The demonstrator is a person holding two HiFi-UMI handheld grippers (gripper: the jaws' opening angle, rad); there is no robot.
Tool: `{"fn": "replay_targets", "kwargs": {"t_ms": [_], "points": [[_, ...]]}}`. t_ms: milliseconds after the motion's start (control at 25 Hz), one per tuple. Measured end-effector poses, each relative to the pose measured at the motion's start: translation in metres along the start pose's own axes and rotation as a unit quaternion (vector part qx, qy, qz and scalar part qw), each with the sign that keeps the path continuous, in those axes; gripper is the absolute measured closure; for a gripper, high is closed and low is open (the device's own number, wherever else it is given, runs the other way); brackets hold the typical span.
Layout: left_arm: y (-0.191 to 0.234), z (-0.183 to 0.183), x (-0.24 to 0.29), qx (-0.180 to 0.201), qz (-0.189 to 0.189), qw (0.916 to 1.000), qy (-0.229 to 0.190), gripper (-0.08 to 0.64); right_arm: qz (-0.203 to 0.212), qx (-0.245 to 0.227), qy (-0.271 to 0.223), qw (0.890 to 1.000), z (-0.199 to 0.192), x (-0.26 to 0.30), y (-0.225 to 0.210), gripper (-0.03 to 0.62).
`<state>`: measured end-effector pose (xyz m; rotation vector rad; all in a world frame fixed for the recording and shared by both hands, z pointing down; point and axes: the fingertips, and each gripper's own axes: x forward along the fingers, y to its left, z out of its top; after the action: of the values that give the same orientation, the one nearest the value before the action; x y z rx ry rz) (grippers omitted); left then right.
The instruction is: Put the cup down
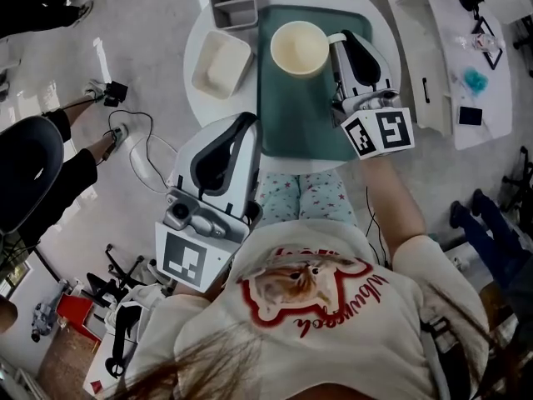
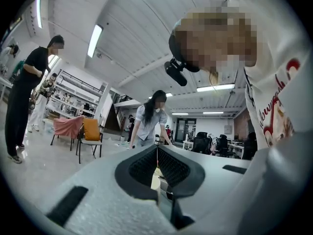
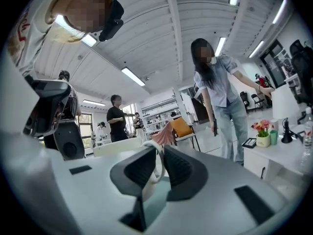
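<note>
A cream cup (image 1: 298,47) sits at the far end of the green tray (image 1: 291,123) on the round white table (image 1: 196,42); whether its base rests on the tray I cannot tell. My right gripper (image 1: 339,43) is at the cup's right side. Its jaws are shut on the cup's white loop handle (image 3: 158,166), which shows between the ribbed pads (image 3: 177,166) in the right gripper view. My left gripper (image 1: 246,122) hangs at the table's near edge, left of the tray. In the left gripper view the left gripper (image 2: 157,154) has its jaws together with nothing between them.
A white rectangular tub (image 1: 221,63) and a grey bin (image 1: 233,0) stand on the table left of the tray. A white counter (image 1: 433,48) runs along the right. People stand around the room, and a dark chair (image 1: 25,169) is at the left.
</note>
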<state>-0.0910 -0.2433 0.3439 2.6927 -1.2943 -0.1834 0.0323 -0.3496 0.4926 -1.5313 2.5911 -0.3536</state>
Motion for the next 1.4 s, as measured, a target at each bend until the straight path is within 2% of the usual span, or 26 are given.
{"fn": "replay_targets", "kwargs": {"t_ms": [320,640,1000,1240,1400], "points": [[0.003,-0.011,-0.005,-0.007,0.014,0.9999,0.001,0.545,-0.008,-0.012,0.033,0.999,-0.027,0.012,-0.008,0.538],[0.008,-0.020,-0.011,-0.010,0.029,0.9995,0.007,0.545,-0.014,-0.005,0.066,0.998,-0.054,0.016,-0.012,0.538],[0.010,-0.015,-0.012,-0.013,0.035,0.9993,0.001,0.545,-0.014,-0.023,0.084,0.996,-0.061,0.016,-0.012,0.538],[0.012,-0.018,-0.013,-0.017,0.036,0.9992,0.002,0.545,-0.029,-0.027,0.100,0.994,-0.067,0.013,-0.017,0.540],[0.010,-0.017,-0.015,-0.018,0.035,0.9992,0.001,0.544,-0.029,-0.046,0.111,0.992,-0.069,0.007,-0.013,0.540]]}}
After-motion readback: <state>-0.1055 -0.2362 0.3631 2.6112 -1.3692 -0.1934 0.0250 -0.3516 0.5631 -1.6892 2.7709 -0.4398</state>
